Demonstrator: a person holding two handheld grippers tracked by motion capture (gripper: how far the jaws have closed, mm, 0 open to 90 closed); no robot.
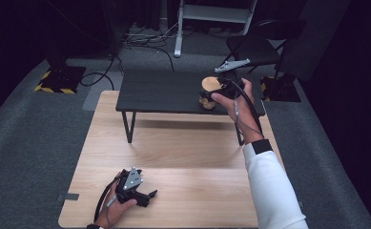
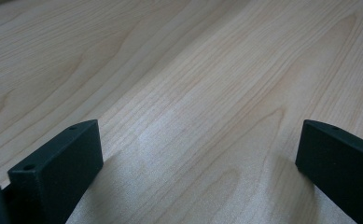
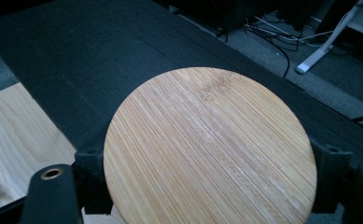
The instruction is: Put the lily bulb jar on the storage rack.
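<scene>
A jar with a round bamboo lid hangs over the right end of the black low table. My right gripper is shut on it, its jaws pressing the lid's rim from both sides. The jar's body below the lid looks brownish in the high view; I cannot tell whether it touches the black top. My left gripper lies low on the light wooden table near its front left, jaws wide open with nothing between them.
The black low table stands on thin legs across the far part of the wooden table. Behind it, on the grey carpet, are a dark chair, a white stand, loose cables and a yellow-black striped base.
</scene>
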